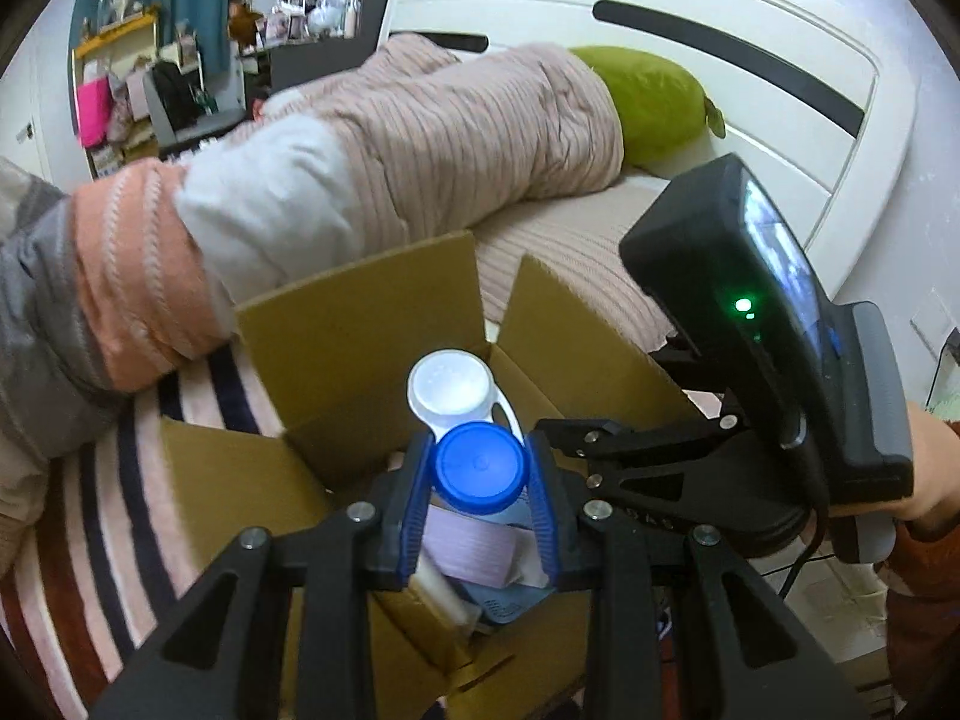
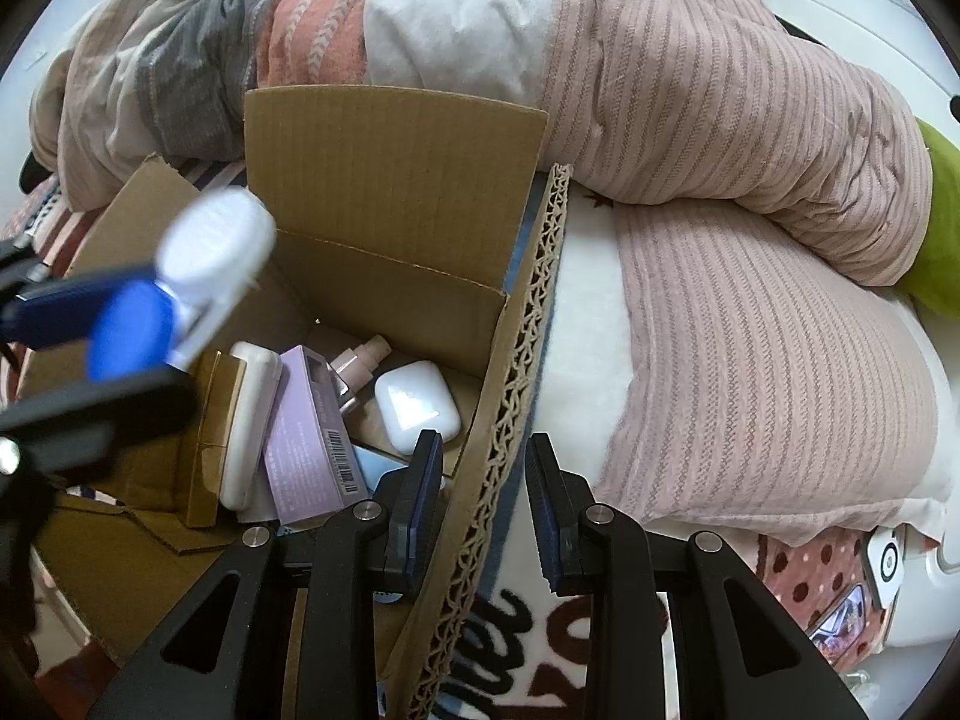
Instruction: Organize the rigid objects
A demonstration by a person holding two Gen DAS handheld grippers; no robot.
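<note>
cardboard box (image 2: 384, 192), brown and open-topped, sits on the bed. left tool (image 1: 480, 468) is clamped on a blue-and-white plastic contact lens case (image 1: 474, 438) above it; lower it past the flaps before letting go. right tool (image 2: 485, 504) straddles the box wall, whether pinching it i cannot tell.

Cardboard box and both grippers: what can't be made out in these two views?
- Left wrist view: most of the cardboard box contents, hidden behind the left gripper and its blue-capped case.
- Right wrist view: the case is motion-blurred; its shape is unclear.
- Right wrist view: whether the right gripper presses the box flap between its fingers.
- Purple box: print too small to read.
</note>
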